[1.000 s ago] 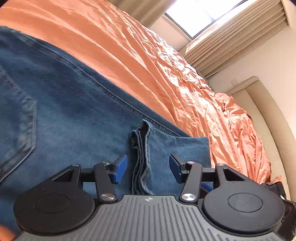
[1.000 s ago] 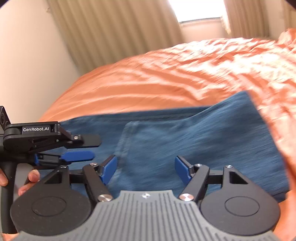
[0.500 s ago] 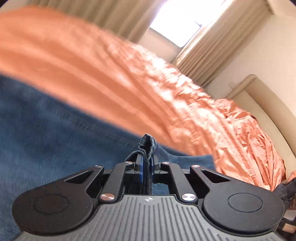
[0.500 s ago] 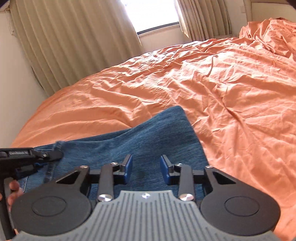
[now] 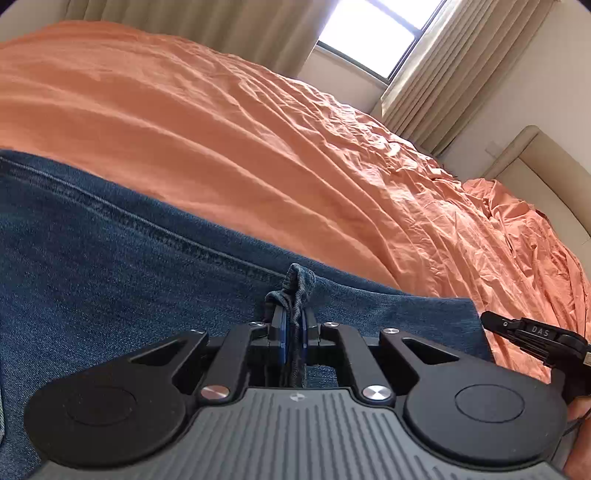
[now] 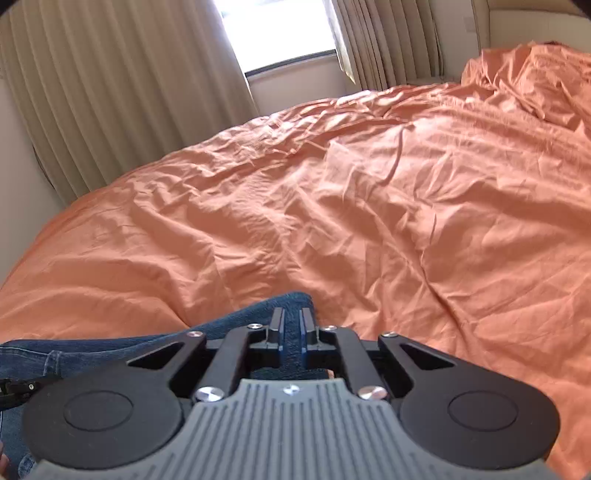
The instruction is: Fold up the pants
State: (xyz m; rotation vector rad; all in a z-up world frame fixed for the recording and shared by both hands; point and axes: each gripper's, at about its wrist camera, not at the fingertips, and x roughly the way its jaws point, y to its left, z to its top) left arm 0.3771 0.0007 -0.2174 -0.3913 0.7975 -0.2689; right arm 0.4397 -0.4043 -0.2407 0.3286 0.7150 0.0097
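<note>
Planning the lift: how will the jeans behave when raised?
Probably floppy: the jeans bunch into a crumpled ridge in the left gripper. Likely heavy for cloth, being thick layered denim. Probably won't slip: the pinch looks tight.

jeans (image 5: 110, 266) cut off left, right hand-held gripper (image 6: 290, 334) grip hidden

We are in a home bedroom: a bed (image 6: 369, 221) under a rumpled orange sheet (image 5: 258, 147), beige curtains (image 6: 110, 92) flanking a bright window (image 6: 273, 33), and a padded headboard (image 5: 535, 173).
</note>
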